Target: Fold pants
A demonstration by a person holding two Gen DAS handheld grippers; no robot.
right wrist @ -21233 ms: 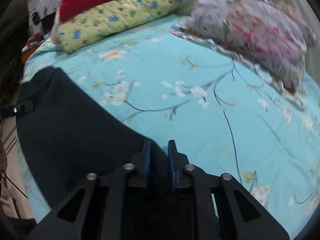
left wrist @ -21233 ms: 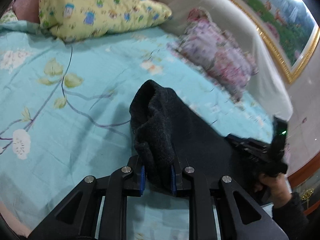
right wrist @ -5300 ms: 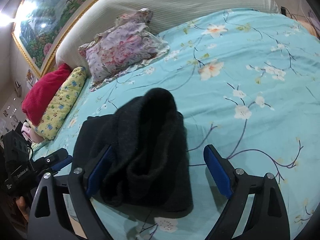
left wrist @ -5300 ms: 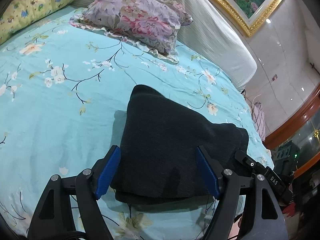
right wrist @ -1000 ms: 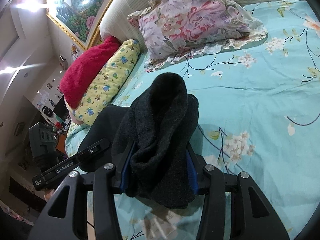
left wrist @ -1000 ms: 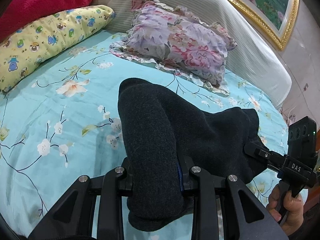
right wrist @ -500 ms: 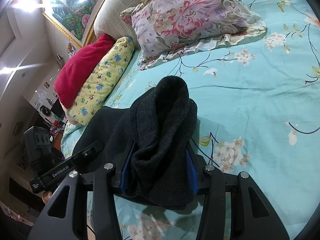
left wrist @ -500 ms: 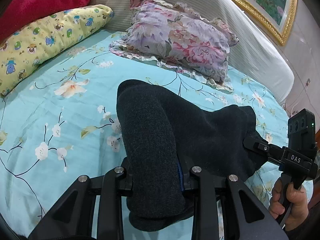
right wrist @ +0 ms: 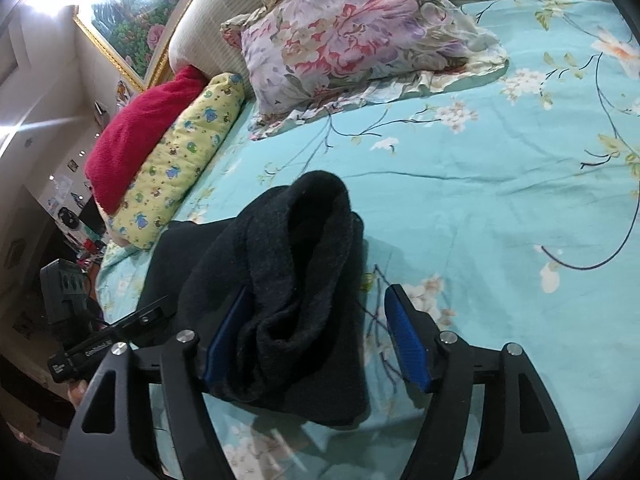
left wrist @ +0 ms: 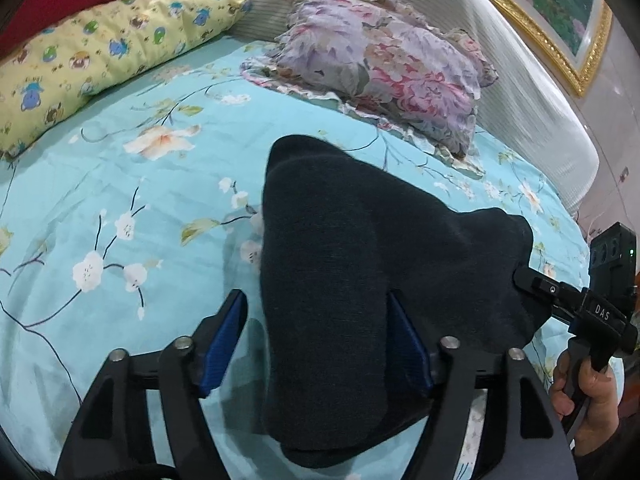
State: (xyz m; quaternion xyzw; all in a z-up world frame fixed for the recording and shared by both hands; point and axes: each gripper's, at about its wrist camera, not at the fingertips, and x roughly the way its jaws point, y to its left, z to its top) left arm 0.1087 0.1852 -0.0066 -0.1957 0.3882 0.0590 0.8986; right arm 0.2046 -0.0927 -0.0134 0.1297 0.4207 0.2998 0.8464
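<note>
The black pants [left wrist: 352, 280] lie folded in a thick bundle on the turquoise floral bed sheet [left wrist: 140, 184]. My left gripper [left wrist: 320, 344] is open, its blue pads spread on either side of the bundle's near end. In the right wrist view the pants [right wrist: 296, 280] show as a rolled fold. My right gripper [right wrist: 316, 336] is open around it, the left pad close to the cloth. The right gripper also shows in the left wrist view [left wrist: 576, 304], held by a hand.
A purple floral pillow [left wrist: 384, 64] and a yellow patterned pillow [left wrist: 100, 52] lie at the bed's head, with a red blanket [right wrist: 136, 136] behind. A striped headboard [left wrist: 500, 56] and a framed painting [left wrist: 560, 12] lie beyond. The bed edge is near the right hand.
Both grippers were shut on the folded pants half a second ago. Both have opened and the bundle now rests on the sheet.
</note>
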